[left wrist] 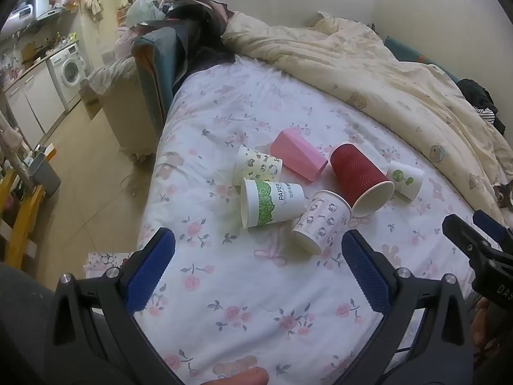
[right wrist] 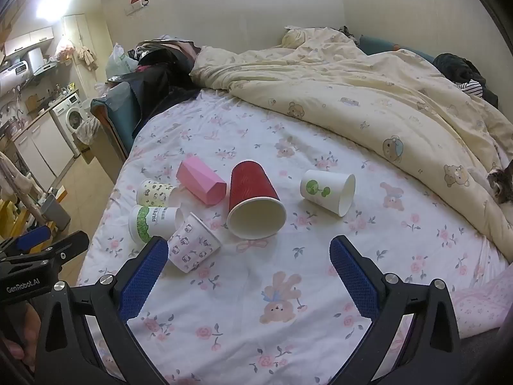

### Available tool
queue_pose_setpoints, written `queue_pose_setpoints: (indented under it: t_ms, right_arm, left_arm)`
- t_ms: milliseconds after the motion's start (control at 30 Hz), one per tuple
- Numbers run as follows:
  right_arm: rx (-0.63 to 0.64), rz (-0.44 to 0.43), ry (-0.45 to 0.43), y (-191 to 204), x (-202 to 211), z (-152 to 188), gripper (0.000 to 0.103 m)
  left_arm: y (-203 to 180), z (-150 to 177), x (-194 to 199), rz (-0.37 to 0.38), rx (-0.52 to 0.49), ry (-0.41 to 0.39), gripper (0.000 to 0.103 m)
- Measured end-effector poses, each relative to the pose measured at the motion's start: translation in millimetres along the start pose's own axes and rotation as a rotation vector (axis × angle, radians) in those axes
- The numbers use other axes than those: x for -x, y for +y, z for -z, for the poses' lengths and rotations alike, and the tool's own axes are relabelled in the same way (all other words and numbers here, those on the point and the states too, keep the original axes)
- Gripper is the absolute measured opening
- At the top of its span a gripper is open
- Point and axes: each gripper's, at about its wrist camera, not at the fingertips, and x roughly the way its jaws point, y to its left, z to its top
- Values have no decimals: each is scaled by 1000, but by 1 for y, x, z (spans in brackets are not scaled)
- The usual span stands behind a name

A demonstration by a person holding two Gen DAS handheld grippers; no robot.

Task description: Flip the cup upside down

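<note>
Several cups lie on their sides on the floral bed sheet [left wrist: 256, 304]. A red ribbed cup [left wrist: 359, 176] [right wrist: 253, 195] has its mouth toward me. Around it lie a pink faceted cup [left wrist: 298, 158] [right wrist: 200, 181], a green "PAPER" cup [left wrist: 272, 203] [right wrist: 154, 223], a cat-print cup [left wrist: 320, 221] [right wrist: 192, 243], an animal-print cup [left wrist: 256, 166] [right wrist: 155, 192] and a white cup with a green logo [left wrist: 404, 178] [right wrist: 328, 192]. My left gripper [left wrist: 258, 243] is open and empty, short of the cups. My right gripper [right wrist: 248, 250] is open and empty, just before the red cup.
A cream bear-print duvet [right wrist: 368, 96] is bunched along the far and right side of the bed. Dark clothes [right wrist: 160, 77] pile at the far left corner. The bed's left edge drops to a tiled floor [left wrist: 86, 192] with a washing machine [left wrist: 69, 70] and a grey bin [left wrist: 45, 173].
</note>
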Motion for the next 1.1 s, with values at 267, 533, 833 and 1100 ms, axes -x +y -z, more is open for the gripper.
queue_pose_setpoints:
  t_ms: [267,533,833,1100]
  right_arm:
    - [-3,3,0,0,-1,0,103]
    - [2,2,1,1,0,0,103]
    - [2,2,1,0,0,0,103]
    - [2,2,0,0,0,0,103]
  left_arm:
    - [0,0,0,-1,-2,5,103]
    - [0,0,0,-2,-1,6,103]
    - [0,0,0,-2,-1,6,103]
    - [0,0,0,-3,-2,7,103]
